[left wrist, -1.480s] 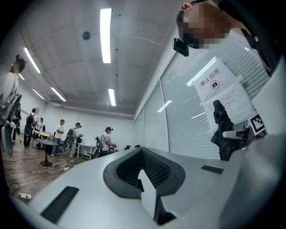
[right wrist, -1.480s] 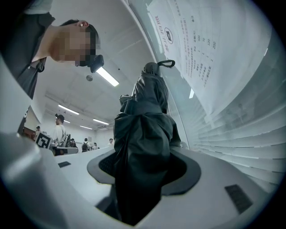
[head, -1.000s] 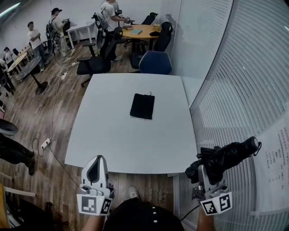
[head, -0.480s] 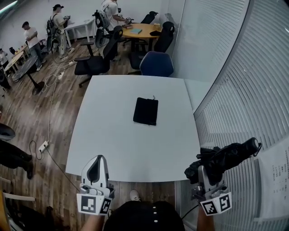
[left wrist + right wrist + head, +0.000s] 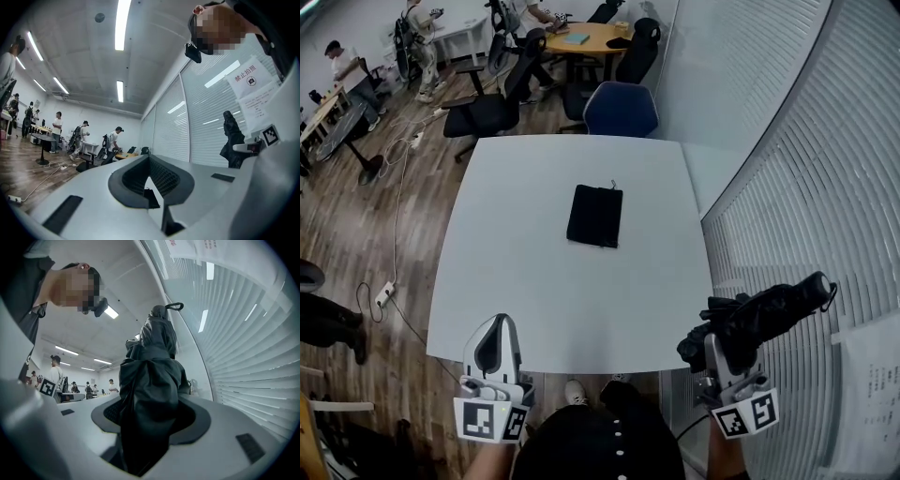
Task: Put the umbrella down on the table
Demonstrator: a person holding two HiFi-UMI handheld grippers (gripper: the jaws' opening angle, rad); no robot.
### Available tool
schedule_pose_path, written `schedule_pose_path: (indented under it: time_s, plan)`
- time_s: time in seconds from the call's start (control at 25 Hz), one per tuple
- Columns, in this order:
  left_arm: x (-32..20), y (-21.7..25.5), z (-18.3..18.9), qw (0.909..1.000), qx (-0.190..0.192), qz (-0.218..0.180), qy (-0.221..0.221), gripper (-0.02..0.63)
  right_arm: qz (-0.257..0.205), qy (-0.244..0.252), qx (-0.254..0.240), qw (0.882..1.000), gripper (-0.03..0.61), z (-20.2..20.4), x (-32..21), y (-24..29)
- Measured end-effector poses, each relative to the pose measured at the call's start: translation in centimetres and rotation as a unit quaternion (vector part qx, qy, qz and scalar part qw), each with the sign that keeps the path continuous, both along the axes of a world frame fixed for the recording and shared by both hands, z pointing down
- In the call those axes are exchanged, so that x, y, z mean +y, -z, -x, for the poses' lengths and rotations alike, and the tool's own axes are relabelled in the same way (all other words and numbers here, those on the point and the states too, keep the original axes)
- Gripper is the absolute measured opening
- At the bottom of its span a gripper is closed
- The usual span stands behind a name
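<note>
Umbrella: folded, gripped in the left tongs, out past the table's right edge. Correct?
No: the right tongs grip the folded umbrella, not the left, as the right gripper view shows. It is out past the table's right edge.

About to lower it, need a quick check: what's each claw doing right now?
Left claw: closed, empty.
Right claw: closed on the folded black umbrella.

The left tool (image 5: pixel 149 161) has its jaws together, empty (the umbrella (image 5: pixel 232 138) stands upright at right).
</note>
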State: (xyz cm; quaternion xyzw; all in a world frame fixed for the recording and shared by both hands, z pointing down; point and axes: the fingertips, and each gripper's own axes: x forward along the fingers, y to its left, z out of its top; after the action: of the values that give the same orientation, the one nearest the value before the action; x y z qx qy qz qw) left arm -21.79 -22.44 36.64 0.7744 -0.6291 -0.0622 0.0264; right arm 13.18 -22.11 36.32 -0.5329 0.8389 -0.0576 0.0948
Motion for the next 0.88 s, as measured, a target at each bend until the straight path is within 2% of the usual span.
schedule_pose_path:
  time_s: [0.24, 0.44, 0.6, 0.88]
  plan:
    - [-1.8, 0.8, -2.8, 1.0000, -0.006, -0.005, 0.000, 0.015, 0.022, 0.021, 0.002, 1.000, 0.262, -1.8, -4.2, -1.6]
    - [-2.9, 0.4, -3.6, 0.9998, -0.011, 0.013, 0.009, 0.015, 0.048, 0.037, 0.018, 0.998, 0.261, -2.1, -7.3, -4.2]
    - [-3.9, -0.4, -4.7, 0.9995, -0.020, 0.022, 0.010, 0.015, 0.071, 0.048, 0.030, 0.996, 0.261, -2.2, -9.5, -7.1]
    - [-5.4, -1.7, -6.0, 0.9985, -0.029, 0.047, 0.001, 0.015, 0.133, 0.061, 0.022, 0.989, 0.259, -2.0, -12.9, -13.6]
